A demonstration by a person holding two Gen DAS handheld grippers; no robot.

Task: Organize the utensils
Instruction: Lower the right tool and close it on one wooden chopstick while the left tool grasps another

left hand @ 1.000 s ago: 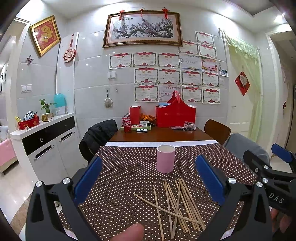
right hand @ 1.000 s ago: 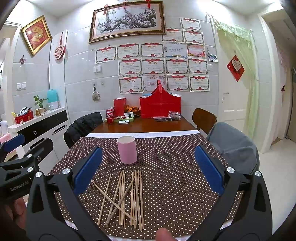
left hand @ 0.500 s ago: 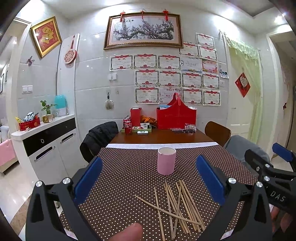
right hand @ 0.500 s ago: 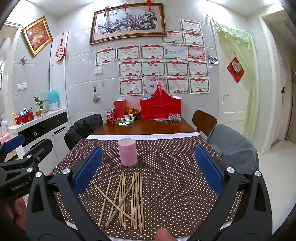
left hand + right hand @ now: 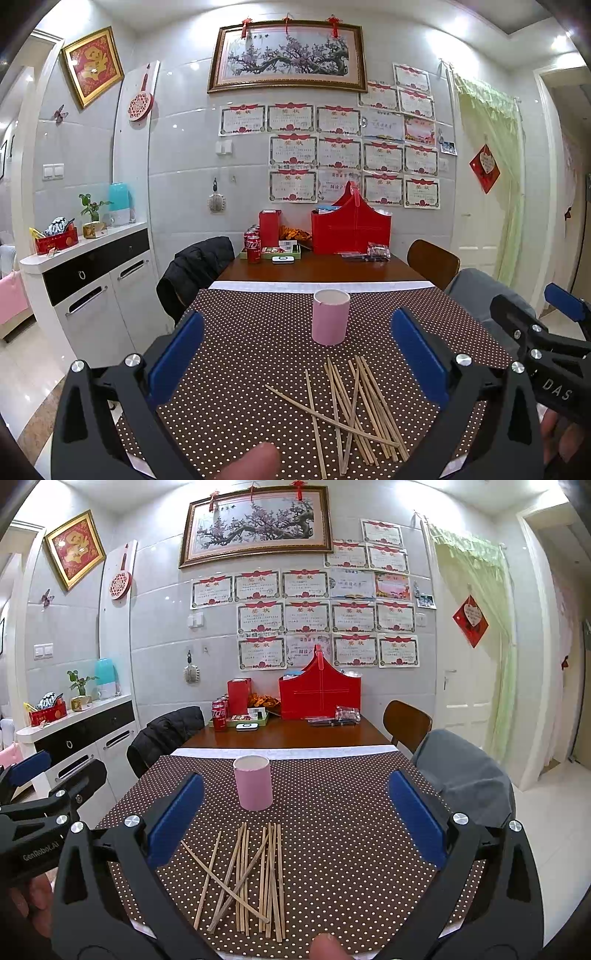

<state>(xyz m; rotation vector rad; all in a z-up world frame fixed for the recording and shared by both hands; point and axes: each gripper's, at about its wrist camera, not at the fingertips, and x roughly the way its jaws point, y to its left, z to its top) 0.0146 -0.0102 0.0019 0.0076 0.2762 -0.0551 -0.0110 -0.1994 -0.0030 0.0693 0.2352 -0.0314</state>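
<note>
Left claw and right claw both spread wide above ten loose chopsticks, one pink cup.

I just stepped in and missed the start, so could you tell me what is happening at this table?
A person holds a claw in each hand above a dotted tablecloth. The left claw and right claw are both open and empty. Loose chopsticks lie scattered in front of an upright pink cup, none in it yet.

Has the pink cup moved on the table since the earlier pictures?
No. The cup stands in the same place behind the chopsticks, just before the cloth's white edge. Only the camera shifted slightly.
</note>
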